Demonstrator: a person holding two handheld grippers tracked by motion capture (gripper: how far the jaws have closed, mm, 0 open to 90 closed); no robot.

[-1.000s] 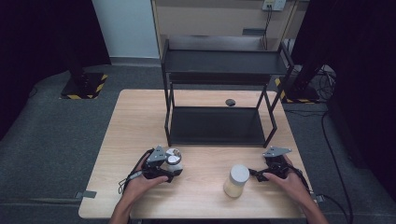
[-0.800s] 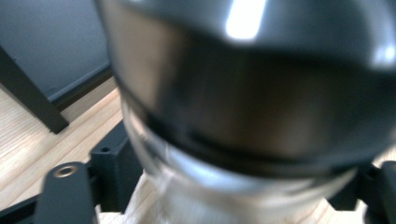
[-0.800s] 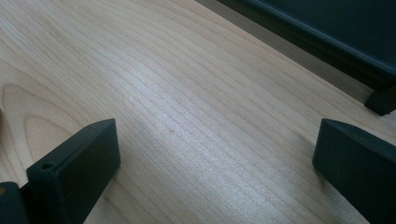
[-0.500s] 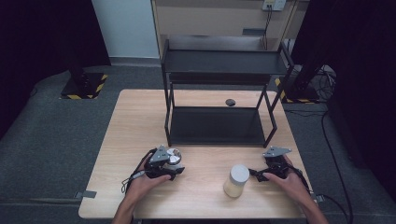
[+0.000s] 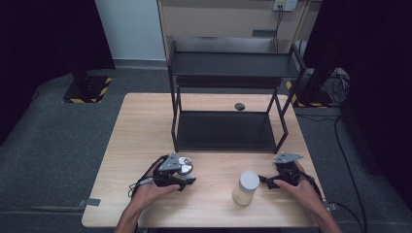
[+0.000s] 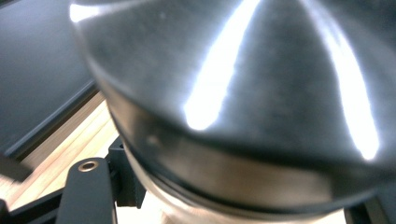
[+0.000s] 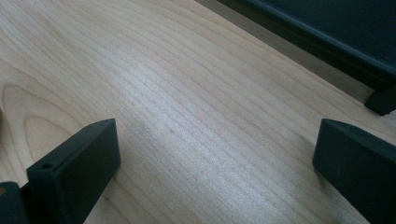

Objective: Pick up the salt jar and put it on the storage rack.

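Big wooden table (image 5: 145,131) in the middle of the room. Black two-shelf rack (image 5: 233,73) standing at the 12 o'clock end of it. Small dark round thing (image 5: 239,106) on the wood under the rack. Pale jar with a white lid (image 5: 246,187) down at 5 o'clock, standing upright, just beside the right gripper (image 5: 267,181). Right gripper wide open, only bare wood between the jaws. Silver-lidded jar (image 5: 183,167) at 7 o'clock, near the front edge. Left gripper (image 5: 187,180) closed tight on that jar, below the shiny lid.
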